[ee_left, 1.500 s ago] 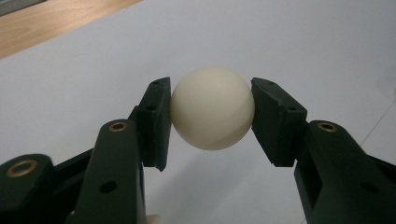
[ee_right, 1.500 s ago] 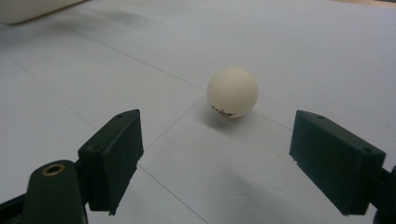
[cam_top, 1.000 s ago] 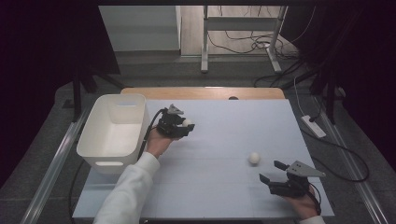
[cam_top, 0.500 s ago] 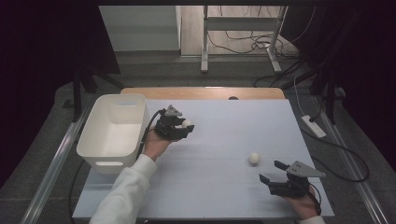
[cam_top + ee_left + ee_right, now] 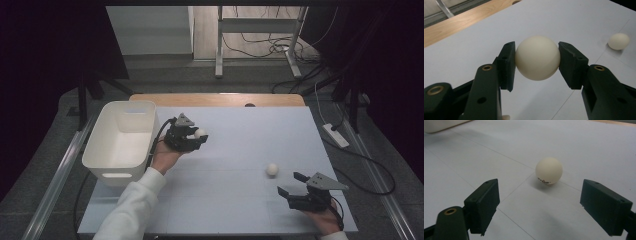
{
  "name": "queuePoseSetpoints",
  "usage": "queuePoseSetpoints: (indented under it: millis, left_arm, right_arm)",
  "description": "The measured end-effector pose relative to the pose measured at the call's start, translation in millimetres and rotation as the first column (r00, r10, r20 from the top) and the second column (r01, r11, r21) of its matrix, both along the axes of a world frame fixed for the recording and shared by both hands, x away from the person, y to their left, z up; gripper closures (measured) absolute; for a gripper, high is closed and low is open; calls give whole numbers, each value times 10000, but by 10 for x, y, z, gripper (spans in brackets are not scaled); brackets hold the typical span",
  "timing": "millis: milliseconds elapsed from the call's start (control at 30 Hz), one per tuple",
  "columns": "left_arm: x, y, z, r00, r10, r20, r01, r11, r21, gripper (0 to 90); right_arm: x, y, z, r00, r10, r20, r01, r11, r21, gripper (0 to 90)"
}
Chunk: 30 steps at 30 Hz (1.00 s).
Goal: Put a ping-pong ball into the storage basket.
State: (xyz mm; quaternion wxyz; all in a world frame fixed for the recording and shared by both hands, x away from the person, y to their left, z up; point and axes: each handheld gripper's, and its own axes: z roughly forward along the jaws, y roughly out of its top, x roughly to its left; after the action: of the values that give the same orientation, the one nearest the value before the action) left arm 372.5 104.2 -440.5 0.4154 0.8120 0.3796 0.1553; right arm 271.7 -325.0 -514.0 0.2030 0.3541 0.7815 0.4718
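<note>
Since the earlier frames the left gripper (image 5: 192, 137) has barely shifted, holding beside the bin (image 5: 122, 140), and the right gripper (image 5: 300, 192) has kept its place at the near right of the desk (image 5: 230, 210). High view: the left gripper carries a ball (image 5: 200, 133) above the desk, just right of the bin's rim; a second ball (image 5: 272, 169) lies on the desk just ahead of the right gripper. Left gripper view: the jaws pinch the ball (image 5: 537, 58) across its widest part, one pad on each side, and the second ball (image 5: 619, 41) rests well apart at upper right. Right gripper view: the jaws stand spread wide, and the second ball (image 5: 549, 171) sits on the desk ahead of them, roughly centred in the gap. The likely step is a drop into the bin: the grip should be kept steady until the ball is well past the rim, since a smooth sphere may slip. For the right gripper, a level advance until the pads flank the ball's middle would suit before closing.
</note>
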Motion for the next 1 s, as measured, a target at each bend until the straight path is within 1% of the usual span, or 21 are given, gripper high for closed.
queuePoseSetpoints:
  millis: [567, 1000]
  left_arm:
    - [-59, -9, 41, 9998, -118, 174, 120, 9998, -128, 506]
    - [-77, 6, 54, 9997, -92, 209, 96, 9997, -205, 506]
  right_arm:
    - [2, 1, -4, 10000, -54, -52, 53, 9999, -100, 160]
    - [4, 1, -7, 9999, -84, -58, 83, 9999, -130, 160]
